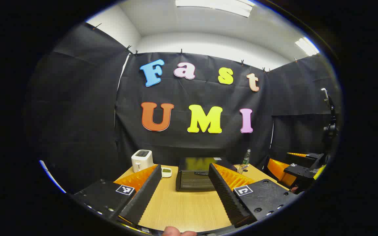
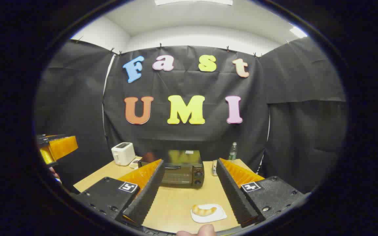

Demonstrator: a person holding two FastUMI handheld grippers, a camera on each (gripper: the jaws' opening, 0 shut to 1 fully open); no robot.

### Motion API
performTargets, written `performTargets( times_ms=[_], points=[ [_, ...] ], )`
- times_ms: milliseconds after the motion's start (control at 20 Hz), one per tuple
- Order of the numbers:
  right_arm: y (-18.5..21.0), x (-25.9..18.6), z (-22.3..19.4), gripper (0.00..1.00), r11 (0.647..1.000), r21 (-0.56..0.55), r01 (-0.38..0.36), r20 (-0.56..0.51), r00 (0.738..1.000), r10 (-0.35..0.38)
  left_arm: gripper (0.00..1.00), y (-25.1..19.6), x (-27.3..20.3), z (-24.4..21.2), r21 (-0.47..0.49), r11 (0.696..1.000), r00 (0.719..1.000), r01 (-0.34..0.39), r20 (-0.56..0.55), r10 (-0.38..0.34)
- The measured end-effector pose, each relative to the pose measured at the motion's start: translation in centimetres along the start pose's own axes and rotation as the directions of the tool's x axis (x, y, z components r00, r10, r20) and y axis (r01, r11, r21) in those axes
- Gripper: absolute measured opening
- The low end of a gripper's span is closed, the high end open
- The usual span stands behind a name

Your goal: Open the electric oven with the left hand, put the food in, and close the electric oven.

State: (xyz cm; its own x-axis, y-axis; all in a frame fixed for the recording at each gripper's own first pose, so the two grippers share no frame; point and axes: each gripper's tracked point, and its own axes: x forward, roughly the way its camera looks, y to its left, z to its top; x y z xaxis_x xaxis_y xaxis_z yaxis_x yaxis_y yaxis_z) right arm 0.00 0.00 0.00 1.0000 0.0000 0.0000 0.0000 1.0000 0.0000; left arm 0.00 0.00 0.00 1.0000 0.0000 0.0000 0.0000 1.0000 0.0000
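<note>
Croissant (image 2: 203, 210) on plate (image 2: 220, 216); oven (image 2: 182, 170) behind; toaster (image 2: 123, 153), perhaps bottle (image 2: 233, 151).

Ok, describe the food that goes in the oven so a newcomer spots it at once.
Start at the light wooden table with the black electric oven at its back. In front of the oven, near the table's front edge, sits a small white plate. On it lies the golden curved pastry, the one baked item.

Both looking forward over a light wooden table (image 1: 182, 209) toward the black-draped back wall, from near its front edge. Left gripper view facing the closed black electric oven (image 1: 194, 177) almost straight on. Right gripper view placed more to the right, seeing it angled. Shared: oven (image 2: 182, 170), white toaster (image 1: 142, 160) (image 2: 123, 153), green bottle (image 1: 246, 157) (image 2: 232, 151).
</note>
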Motion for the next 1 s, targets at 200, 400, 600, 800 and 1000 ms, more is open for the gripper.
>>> performTargets(
  times_ms=[200, 400, 600, 800, 1000],
  points=[
    [-0.1, -0.4, 0.0, 0.99, 1.0, -0.006, -0.003, -0.005, 1.0, 0.003, 0.94, 0.0, -0.1, -0.1, 0.0, 1.0, 1.0, 0.001, -0.006, -0.001],
    [-0.7, -0.8, 0.2, 0.99, 1.0, -0.015, 0.003, -0.002, 1.0, -0.003, 0.94, 0.1, -0.2, -0.2, -0.009, 1.0, 1.0, -0.01, -0.005, 0.01],
    [-1.4, -1.0, -0.3, 0.99, 1.0, -0.008, 0.009, -0.018, 1.0, -0.009, 0.94, -0.2, -0.1, -0.2, 0.002, 1.0, 1.0, -0.012, 0.002, 0.012],
    [-1.9, -1.0, 0.0, 0.99, 1.0, -0.003, 0.009, -0.017, 1.0, -0.009, 0.94, -1.1, -0.3, -0.2, 0.006, 1.0, 1.0, -0.002, 0.003, 0.002],
    [-2.2, -1.2, -0.3, 0.99, 1.0, 0.006, 0.018, -0.023, 1.0, -0.018, 0.94, -1.6, -0.5, -0.6, 0.007, 1.0, 1.0, 0.001, -0.007, -0.001]
  ],
)
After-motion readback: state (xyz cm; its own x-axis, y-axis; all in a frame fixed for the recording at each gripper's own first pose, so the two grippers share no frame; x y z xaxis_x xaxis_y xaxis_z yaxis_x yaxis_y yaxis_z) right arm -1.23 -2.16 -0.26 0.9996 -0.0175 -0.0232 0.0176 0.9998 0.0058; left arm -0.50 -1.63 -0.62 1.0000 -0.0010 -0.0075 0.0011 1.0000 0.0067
